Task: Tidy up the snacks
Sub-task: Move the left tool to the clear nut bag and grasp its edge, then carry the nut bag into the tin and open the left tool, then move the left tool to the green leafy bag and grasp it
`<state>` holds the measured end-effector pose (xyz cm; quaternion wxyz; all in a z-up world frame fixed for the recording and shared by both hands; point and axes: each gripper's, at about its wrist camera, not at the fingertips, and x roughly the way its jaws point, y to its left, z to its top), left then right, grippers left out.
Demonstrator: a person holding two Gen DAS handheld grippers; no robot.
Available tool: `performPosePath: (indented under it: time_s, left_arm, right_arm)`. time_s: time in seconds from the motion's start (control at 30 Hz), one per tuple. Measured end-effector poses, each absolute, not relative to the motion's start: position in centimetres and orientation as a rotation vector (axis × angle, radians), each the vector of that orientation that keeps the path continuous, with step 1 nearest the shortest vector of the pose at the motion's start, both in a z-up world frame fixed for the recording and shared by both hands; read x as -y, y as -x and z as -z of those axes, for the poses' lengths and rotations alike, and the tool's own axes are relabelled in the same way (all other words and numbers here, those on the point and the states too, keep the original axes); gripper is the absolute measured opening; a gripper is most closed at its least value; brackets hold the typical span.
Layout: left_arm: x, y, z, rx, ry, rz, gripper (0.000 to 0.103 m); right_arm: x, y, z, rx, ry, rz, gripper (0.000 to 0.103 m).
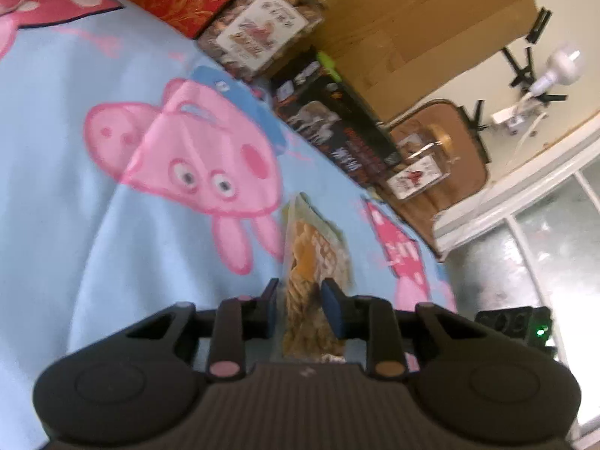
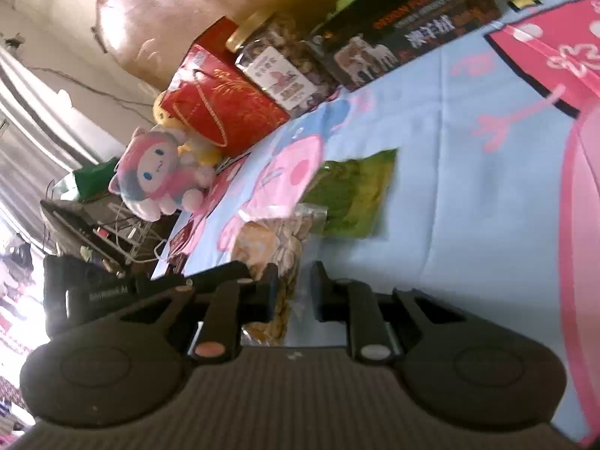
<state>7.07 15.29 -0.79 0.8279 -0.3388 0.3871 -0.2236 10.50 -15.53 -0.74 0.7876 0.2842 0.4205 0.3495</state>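
Observation:
A bag of golden twisted dough sticks (image 1: pixel 311 247) lies on the blue cartoon-pig blanket (image 1: pixel 75 150), pointing away from me. My left gripper (image 1: pixel 300 300) is shut on its near end, with both pads against its sides. In the right wrist view, a clear bag of pale round snacks (image 2: pixel 279 240) sits between the fingers of my right gripper (image 2: pixel 294 285), whose jaws stand narrow around its near end. A green snack bag (image 2: pixel 352 191) lies flat just beyond it, untouched.
Along the blanket's far edge stand a red gift box (image 2: pixel 225 112), a nut jar with a gold lid (image 2: pixel 281 63) and a black carton (image 2: pixel 405 26). A pink plush toy (image 2: pixel 157 172) sits at the corner. A second, smaller jar (image 1: pixel 416 172) stands past the carton.

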Motion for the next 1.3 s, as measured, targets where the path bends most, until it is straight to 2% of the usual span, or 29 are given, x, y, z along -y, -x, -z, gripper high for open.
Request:
performPosePath:
  time_s: [0.07, 0.1, 0.17, 0.47, 0.6, 0.77, 0.8, 0.83, 0.9, 1.0, 1.17, 1.3]
  left_arm:
    - [-14.6, -7.6, -0.6, -0.801, 0.691, 0.5, 0.022]
    - [-14.0, -8.3, -1.5, -0.793, 0.677, 0.537, 0.018]
    - [-12.6, -9.8, -3.3, -0.78, 0.65, 0.586, 0.017]
    - [-5.7, -21.7, -12.3, -0.645, 0.512, 0.642, 0.017]
    - [-3.0, -27.9, -12.4, -0.655, 0.51, 0.645, 0.018]
    - [-0.5, -33.5, -9.4, -0.694, 0.568, 0.606, 0.018]
    - [-0.1, -34.3, -8.6, -0.705, 0.585, 0.591, 0.022]
    - [0.1, -35.1, -7.7, -0.727, 0.61, 0.559, 0.033]
    - [0.4, -36.0, -6.2, -0.787, 0.643, 0.487, 0.048]
    - [0.1, -35.9, -5.3, -0.811, 0.598, 0.447, 0.05]
    - [-2.1, -33.2, -6.8, -0.758, 0.553, 0.446, 0.05]
    - [-3.1, -29.7, -8.3, -0.737, 0.385, 0.412, 0.051]
  right_arm:
    - [15.9, -10.7, 0.1, -0.879, -0.628, -0.751, 0.021]
    - [16.2, -10.9, -0.4, -0.863, -0.634, -0.754, 0.021]
    - [16.5, -11.8, -2.0, -0.813, -0.623, -0.773, 0.009]
    - [18.8, -19.1, -9.7, -0.53, -0.487, -0.638, 0.006]
    - [19.5, -23.5, -10.8, -0.484, -0.421, -0.537, 0.006]
    - [20.7, -28.2, -8.6, -0.5, -0.4, -0.457, 0.006]
    - [20.7, -28.7, -8.2, -0.504, -0.389, -0.441, 0.007]
    - [20.6, -29.1, -7.6, -0.505, -0.372, -0.422, 0.007]
    - [20.2, -29.6, -6.8, -0.503, -0.334, -0.384, 0.008]
    - [20.5, -29.0, -5.8, -0.487, -0.323, -0.367, 0.008]
    - [21.8, -26.8, -5.7, -0.464, -0.378, -0.368, 0.008]
    - [21.7, -24.3, -5.2, -0.511, -0.432, -0.429, 0.008]
